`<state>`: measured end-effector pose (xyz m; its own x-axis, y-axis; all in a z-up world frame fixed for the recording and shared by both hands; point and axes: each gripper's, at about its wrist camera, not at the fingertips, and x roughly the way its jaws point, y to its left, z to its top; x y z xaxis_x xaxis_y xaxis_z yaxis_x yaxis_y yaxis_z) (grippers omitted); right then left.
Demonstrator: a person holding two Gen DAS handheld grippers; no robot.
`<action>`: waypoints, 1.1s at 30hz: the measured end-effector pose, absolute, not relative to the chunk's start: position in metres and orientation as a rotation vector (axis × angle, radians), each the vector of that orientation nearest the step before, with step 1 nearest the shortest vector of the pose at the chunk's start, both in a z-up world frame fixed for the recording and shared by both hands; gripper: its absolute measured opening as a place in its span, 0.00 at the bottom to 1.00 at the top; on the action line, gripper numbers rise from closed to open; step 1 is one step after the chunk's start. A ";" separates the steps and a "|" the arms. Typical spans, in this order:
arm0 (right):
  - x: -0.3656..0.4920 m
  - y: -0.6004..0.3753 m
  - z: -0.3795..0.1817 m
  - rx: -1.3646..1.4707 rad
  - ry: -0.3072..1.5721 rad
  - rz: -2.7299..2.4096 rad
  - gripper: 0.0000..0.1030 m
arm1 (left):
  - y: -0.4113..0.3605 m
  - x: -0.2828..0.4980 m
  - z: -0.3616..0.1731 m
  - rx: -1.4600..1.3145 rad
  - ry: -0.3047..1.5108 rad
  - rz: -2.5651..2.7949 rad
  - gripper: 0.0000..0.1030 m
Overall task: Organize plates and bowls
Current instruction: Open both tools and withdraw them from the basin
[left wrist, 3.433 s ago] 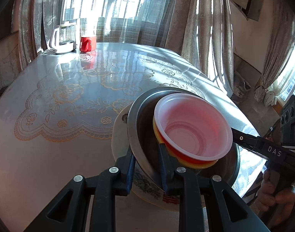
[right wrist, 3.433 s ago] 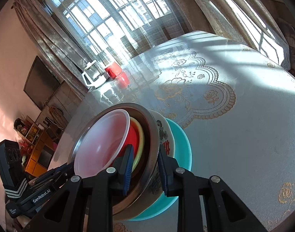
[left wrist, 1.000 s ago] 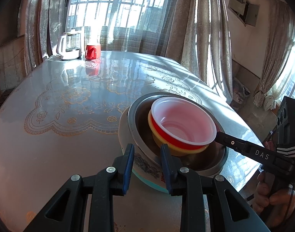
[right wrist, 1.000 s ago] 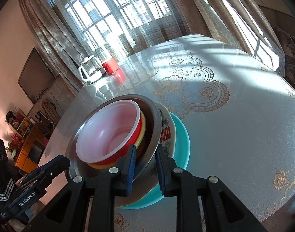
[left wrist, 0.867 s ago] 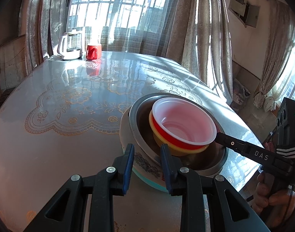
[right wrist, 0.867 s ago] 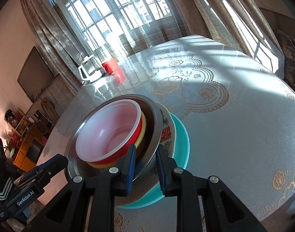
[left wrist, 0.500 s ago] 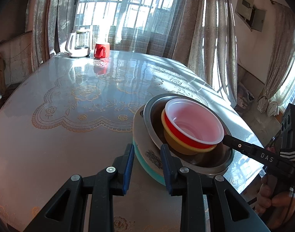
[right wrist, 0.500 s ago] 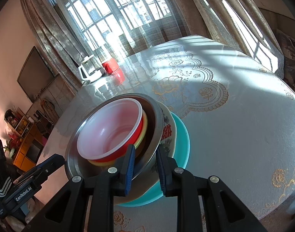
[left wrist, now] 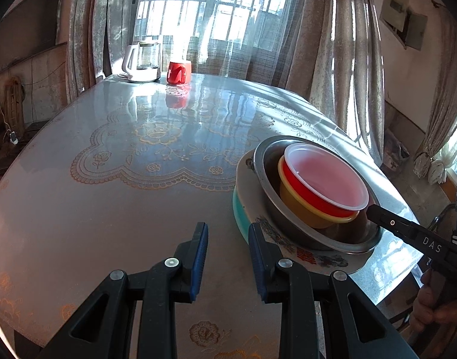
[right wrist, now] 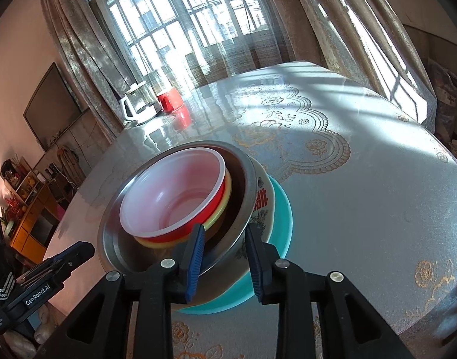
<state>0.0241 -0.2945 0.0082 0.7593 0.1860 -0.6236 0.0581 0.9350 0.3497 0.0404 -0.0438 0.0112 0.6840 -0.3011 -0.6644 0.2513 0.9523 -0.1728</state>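
With the nested stack settled on the table, your right gripper opens off the steel bowl's rim — your left gripper hangs spread, empty.

Glossy desk cover, brushed metal, thin plastic and glazed ceramic.

The desk wears a smooth, shiny clear film over cloth with gold flower embroidery, mirroring the window. The wide grey metal bowl has a dull, satin steel sheen. Inside it, the translucent white plastic bowl looks thin and smooth, nested in glossy red and yellow plastic bowls. The flower-printed white plate looks glazed; the turquoise plate beneath looks smooth and matt.
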 end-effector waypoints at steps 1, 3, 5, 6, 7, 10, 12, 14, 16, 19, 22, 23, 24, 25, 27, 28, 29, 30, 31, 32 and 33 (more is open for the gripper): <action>0.022 -0.293 0.009 0.352 0.704 0.063 0.28 | -0.044 0.039 0.011 -0.060 0.752 -0.297 0.28; 0.018 -0.288 0.012 0.328 0.690 0.042 0.31 | -0.043 0.037 0.010 -0.051 0.752 -0.273 0.28; 0.012 -0.284 0.014 0.313 0.678 0.015 0.32 | -0.043 0.035 0.009 -0.045 0.755 -0.246 0.28; 0.010 -0.282 0.015 0.300 0.668 -0.006 0.33 | -0.043 0.034 0.009 -0.039 0.754 -0.235 0.28; 0.007 -0.279 0.017 0.285 0.656 -0.025 0.33 | -0.043 0.032 0.009 -0.032 0.747 -0.225 0.28; -0.002 -0.270 0.022 0.247 0.622 -0.056 0.35 | -0.043 0.025 0.012 -0.016 0.721 -0.196 0.35; -0.006 -0.262 0.023 0.218 0.609 -0.068 0.37 | -0.043 0.022 0.014 -0.013 0.707 -0.185 0.40; -0.010 -0.256 0.023 0.203 0.598 -0.078 0.37 | -0.045 0.017 0.016 -0.004 0.688 -0.164 0.43; -0.013 -0.249 0.021 0.203 0.594 -0.090 0.38 | -0.047 0.013 0.017 -0.001 0.674 -0.155 0.46; -0.017 -0.240 0.017 0.197 0.583 -0.111 0.38 | -0.052 0.009 0.015 0.009 0.664 -0.160 0.48; -0.021 -0.232 0.019 0.161 0.566 -0.124 0.39 | -0.057 0.006 0.014 0.028 0.661 -0.168 0.50; -0.022 -0.232 0.021 0.158 0.561 -0.124 0.39 | -0.058 0.005 0.014 0.028 0.660 -0.174 0.52; -0.023 -0.231 0.022 0.156 0.555 -0.128 0.39 | -0.059 0.004 0.014 0.030 0.657 -0.176 0.53; -0.024 -0.232 0.023 0.155 0.547 -0.135 0.39 | -0.059 0.004 0.014 0.032 0.654 -0.174 0.54; -0.026 -0.235 0.026 0.156 0.538 -0.149 0.40 | -0.061 0.003 0.014 0.033 0.651 -0.171 0.55; -0.027 -0.237 0.025 0.161 0.538 -0.157 0.40 | -0.061 0.003 0.014 0.035 0.652 -0.173 0.57; -0.028 -0.238 0.025 0.164 0.539 -0.164 0.40 | -0.061 0.003 0.013 0.037 0.651 -0.174 0.59; -0.028 -0.239 0.024 0.165 0.544 -0.170 0.40 | -0.062 0.002 0.013 0.039 0.650 -0.174 0.59; -0.028 -0.238 0.022 0.168 0.550 -0.175 0.40 | -0.063 0.002 0.013 0.042 0.650 -0.176 0.59; -0.027 -0.239 0.020 0.172 0.556 -0.179 0.40 | -0.064 0.001 0.013 0.047 0.651 -0.180 0.59; -0.027 -0.239 0.019 0.175 0.560 -0.183 0.40 | -0.065 0.001 0.012 0.050 0.651 -0.182 0.59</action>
<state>-0.0273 -0.2392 0.0185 0.8317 -0.1239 -0.5411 0.2188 0.9690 0.1144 0.0013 -0.0647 0.0124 0.7801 -0.1525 -0.6068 0.1837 0.9829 -0.0108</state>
